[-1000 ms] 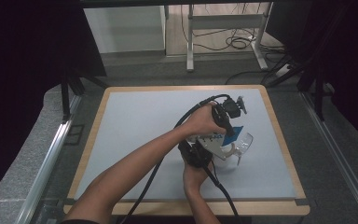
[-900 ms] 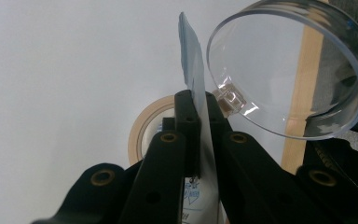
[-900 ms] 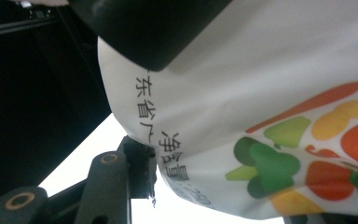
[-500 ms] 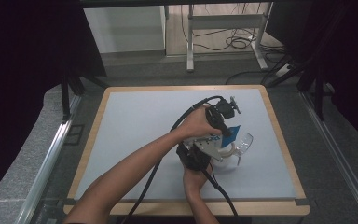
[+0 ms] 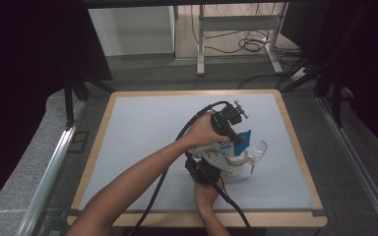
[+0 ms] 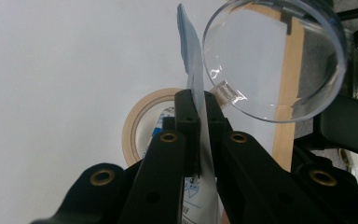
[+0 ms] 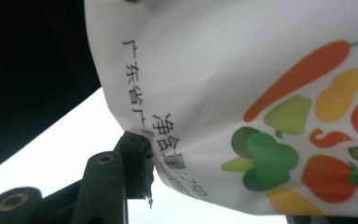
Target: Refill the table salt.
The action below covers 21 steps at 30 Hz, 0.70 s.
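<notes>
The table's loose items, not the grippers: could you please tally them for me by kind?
Printed pouch: 1
Roll of tape: 1
Clear round lid: 1
Total: 3

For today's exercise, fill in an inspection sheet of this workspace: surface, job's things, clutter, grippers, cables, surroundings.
Surface: pale blue mat in a wooden frame.
Job's things: printed pouch with vegetable pictures, clear container, roll of tape.
Clutter: nothing seen.
Grippers: left gripper shut on the pouch's blue edge; right gripper touches the pouch, grip unclear.
Cables: black cables trail toward the person.
Surroundings: floor cables, dark curtains.
</notes>
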Each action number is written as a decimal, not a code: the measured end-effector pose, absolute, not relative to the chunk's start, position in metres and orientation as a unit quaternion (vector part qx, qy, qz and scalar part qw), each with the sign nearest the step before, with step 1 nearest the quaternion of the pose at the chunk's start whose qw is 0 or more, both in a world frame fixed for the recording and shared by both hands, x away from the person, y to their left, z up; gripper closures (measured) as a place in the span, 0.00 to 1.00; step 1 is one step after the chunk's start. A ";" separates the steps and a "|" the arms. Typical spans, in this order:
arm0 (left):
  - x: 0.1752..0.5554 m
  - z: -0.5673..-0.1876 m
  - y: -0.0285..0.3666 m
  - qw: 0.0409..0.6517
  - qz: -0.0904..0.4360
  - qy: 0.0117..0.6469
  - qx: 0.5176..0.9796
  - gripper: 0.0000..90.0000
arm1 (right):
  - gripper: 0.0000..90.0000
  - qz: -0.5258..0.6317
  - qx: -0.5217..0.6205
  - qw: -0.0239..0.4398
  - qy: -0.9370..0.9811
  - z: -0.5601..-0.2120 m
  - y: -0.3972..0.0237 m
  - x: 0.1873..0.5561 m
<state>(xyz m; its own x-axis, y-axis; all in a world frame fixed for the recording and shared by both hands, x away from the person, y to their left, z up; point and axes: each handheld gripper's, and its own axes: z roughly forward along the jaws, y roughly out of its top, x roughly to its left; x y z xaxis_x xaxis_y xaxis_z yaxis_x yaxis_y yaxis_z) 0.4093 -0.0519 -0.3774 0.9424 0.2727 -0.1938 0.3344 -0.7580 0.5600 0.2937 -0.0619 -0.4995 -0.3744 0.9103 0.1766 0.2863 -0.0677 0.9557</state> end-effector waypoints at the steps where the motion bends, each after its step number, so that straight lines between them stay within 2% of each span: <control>1: 0.409 -0.377 -0.050 0.310 -0.051 0.164 0.935 1.00 | 0.56 0.547 0.481 0.285 0.623 -0.500 -0.062 0.294; 21: 0.402 -0.371 -0.003 0.397 -0.073 0.180 0.897 1.00 | 0.48 0.492 0.445 0.312 0.680 -0.517 -0.068 0.281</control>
